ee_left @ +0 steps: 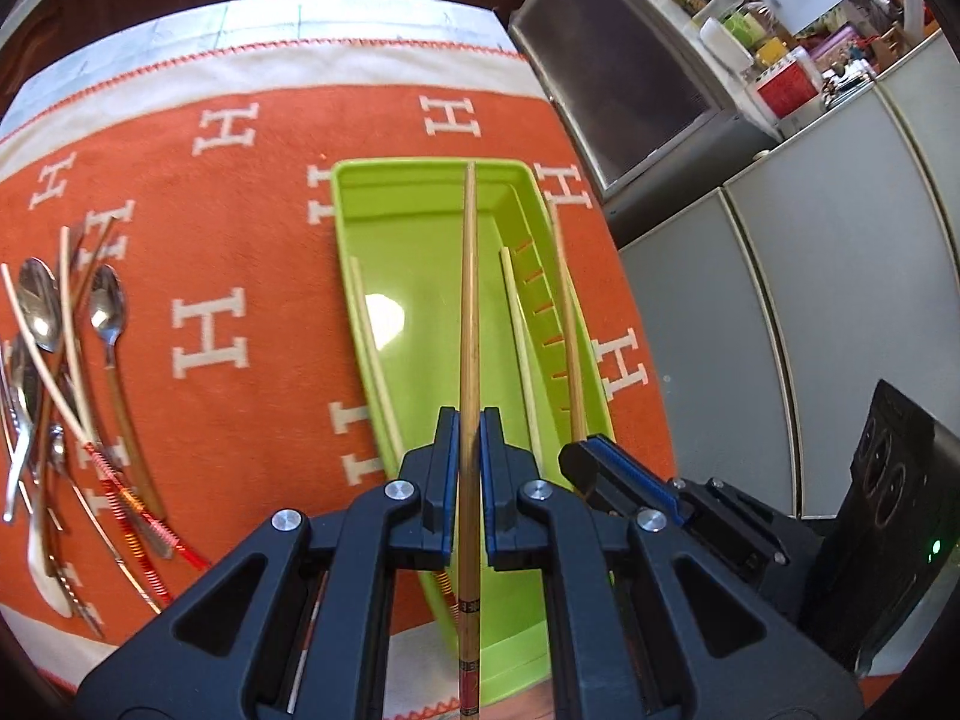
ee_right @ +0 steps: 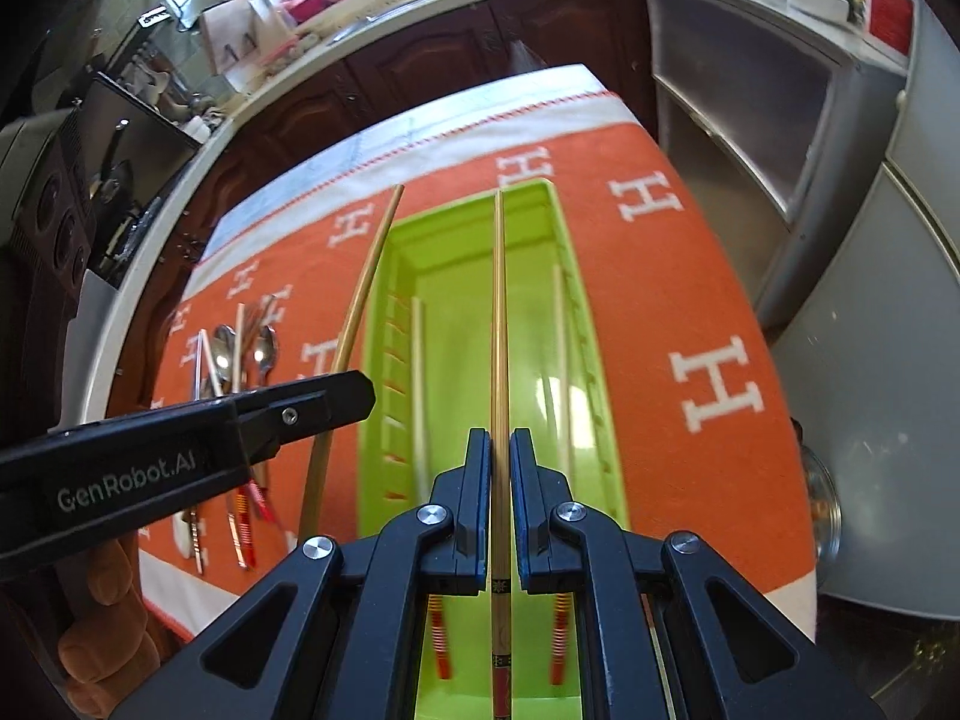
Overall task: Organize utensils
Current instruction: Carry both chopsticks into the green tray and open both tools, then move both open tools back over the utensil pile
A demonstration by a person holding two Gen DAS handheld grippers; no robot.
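**A:** Two chopsticks are in your tongs now. In the left wrist view, your left tongs (ee_left: 469,462) are clamped on a brown chopstick (ee_left: 468,300), which points forward above the green tray (ee_left: 420,180). Two pale chopsticks (ee_left: 375,354) lie inside the tray already. At the left, on the orange cloth (ee_left: 240,180) of the desk, the spoons (ee_left: 108,306) and more chopsticks wait in a pile.

**B:** And the right wrist view?

**A:** Your right tongs (ee_right: 500,498) are also clamped, on a second brown chopstick (ee_right: 498,312), and it hangs over the middle of the same tray. The left tongs come in from the left side there, with their stick beside the tray wall.

**B:** How will these sticks handle?

**A:** I judge them light, stiff and smooth. You hold each one near the thick decorated end, so the long thin part hangs free and can swing or turn between the pads. Keep the stick parallel to the tray's long side and lower it close to the bottom before you release, otherwise it may bounce or roll.
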